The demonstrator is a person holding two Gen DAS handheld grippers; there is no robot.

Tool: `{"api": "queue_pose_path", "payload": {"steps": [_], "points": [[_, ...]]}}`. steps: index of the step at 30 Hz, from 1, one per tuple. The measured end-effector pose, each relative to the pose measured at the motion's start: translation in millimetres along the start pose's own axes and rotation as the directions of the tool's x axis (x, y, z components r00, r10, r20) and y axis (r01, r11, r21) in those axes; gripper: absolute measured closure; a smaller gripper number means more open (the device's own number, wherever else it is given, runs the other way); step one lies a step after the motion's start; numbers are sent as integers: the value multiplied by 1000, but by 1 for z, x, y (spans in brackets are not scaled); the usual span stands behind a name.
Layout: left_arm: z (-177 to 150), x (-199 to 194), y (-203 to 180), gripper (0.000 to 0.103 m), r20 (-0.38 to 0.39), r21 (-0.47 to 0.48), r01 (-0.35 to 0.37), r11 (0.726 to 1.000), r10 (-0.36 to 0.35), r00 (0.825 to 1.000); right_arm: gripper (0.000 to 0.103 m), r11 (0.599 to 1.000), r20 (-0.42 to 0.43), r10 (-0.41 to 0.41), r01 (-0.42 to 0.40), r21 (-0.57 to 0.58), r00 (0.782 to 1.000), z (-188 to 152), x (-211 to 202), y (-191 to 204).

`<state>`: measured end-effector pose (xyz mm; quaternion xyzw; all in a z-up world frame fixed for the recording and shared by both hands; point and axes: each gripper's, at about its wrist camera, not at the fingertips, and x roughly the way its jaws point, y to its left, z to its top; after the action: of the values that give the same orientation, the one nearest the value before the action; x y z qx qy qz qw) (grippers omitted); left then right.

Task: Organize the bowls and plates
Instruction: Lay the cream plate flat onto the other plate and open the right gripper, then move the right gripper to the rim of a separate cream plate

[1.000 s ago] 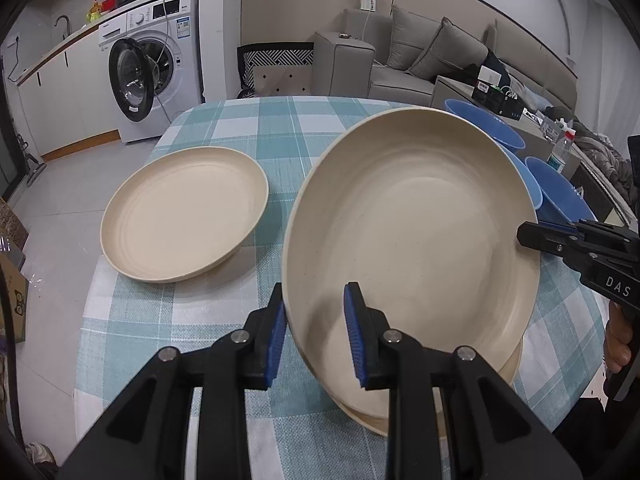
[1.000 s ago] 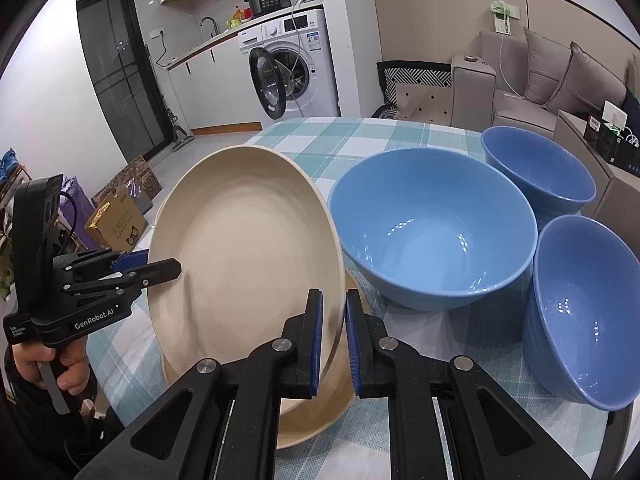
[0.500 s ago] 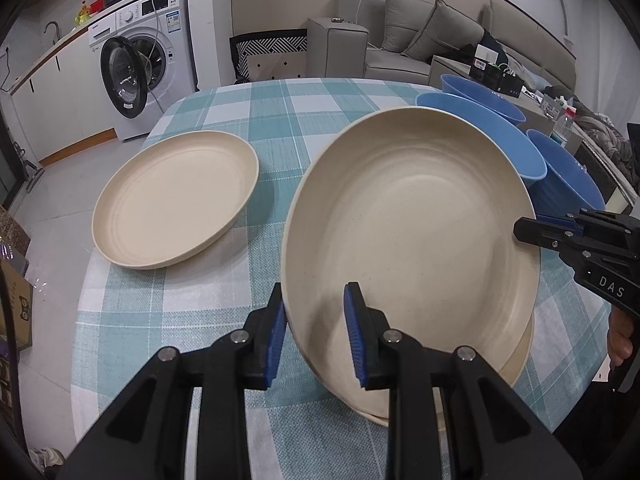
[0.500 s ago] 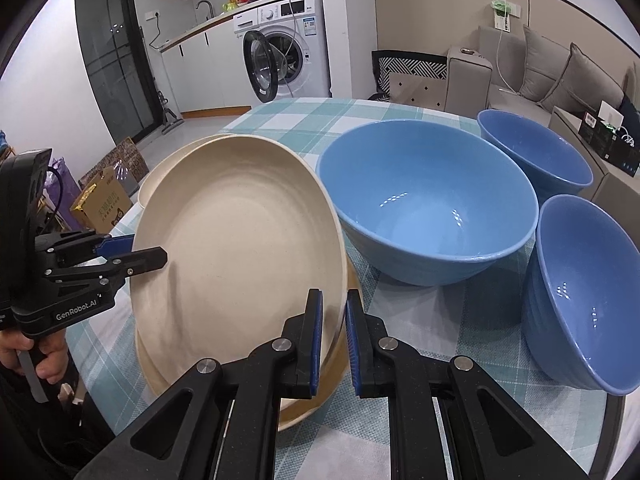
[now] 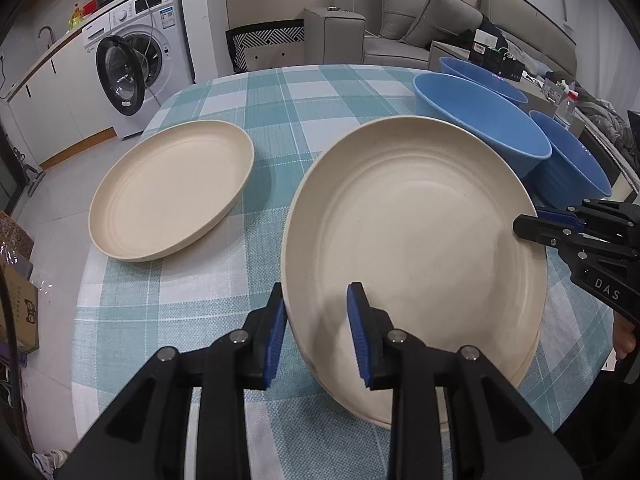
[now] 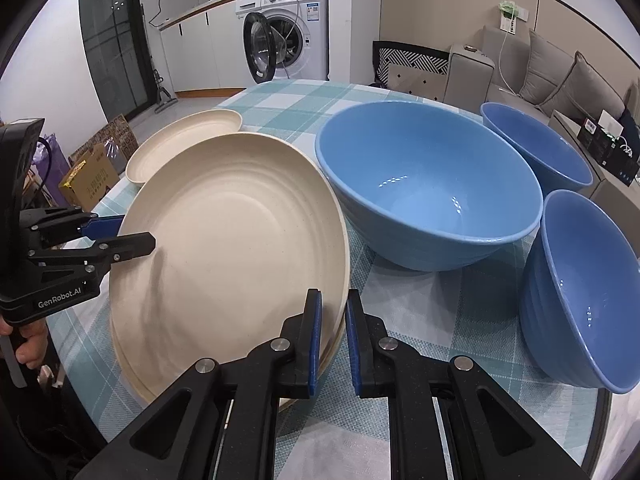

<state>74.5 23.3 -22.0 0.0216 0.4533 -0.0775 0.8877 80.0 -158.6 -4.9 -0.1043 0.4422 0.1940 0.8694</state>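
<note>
Top cream plate (image 5: 416, 240) sits tilted on a lower cream plate (image 6: 312, 364), of which only a thin edge shows underneath; stack is on the near part of the checked tablecloth (image 5: 312, 92); left gripper (image 5: 316, 336) straddles the top plate's near-left rim, jaws opening, rim between the blue pads (image 5: 358, 328), inner pad clear of the plate surface, outer pad at or just off the rim wall, contact hard to judge; right gripper (image 6: 330, 340) clamped narrow on the same plate's opposite rim, blue pads on either side of the edge; in the left wrist view its tip reaches the plate's right rim; 3rd cream plate (image 5: 172, 188) lies flat and alone on the table's left side, apart from the stack; 3 blue bowls upright on the right: large bowl (image 6: 428, 188) just beside the stack, far bowl (image 6: 536, 148) behind it, near bowl (image 6: 580, 292) just beside the large one; washing machine (image 5: 136, 60) with door open behind the table; grey sofa (image 5: 400, 28) at back.
</note>
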Motion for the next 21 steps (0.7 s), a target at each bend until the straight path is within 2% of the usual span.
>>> {"api": "queue_pose_path", "payload": {"steps": [3,7,14,17,19,21], "points": [[-1,0,-2,66,-4,10,7,1000,-7,1000,86,1000,-7,-3,3,-4,1000,0,2,2],[-2,-1,-5,60,-2,28,7,1000,-7,1000,85,1000,-19,4,-4,-4,1000,0,7,2],[-1,0,-5,59,-4,23,8,1000,-8,1000,82,1000,-40,3,-4,-15,999,-2,15,2],[1,-3,-1,55,11,8,13,1000,-13,1000,74,1000,-33,8,-9,-21,999,0,14,3],[2,-8,2,51,27,-3,19,1000,-19,999,64,999,-15,24,-25,-24,1000,1,7,2],[4,-12,6,49,41,-14,20,1000,-19,999,50,999,10,35,-35,-17,999,3,-2,0]]}}
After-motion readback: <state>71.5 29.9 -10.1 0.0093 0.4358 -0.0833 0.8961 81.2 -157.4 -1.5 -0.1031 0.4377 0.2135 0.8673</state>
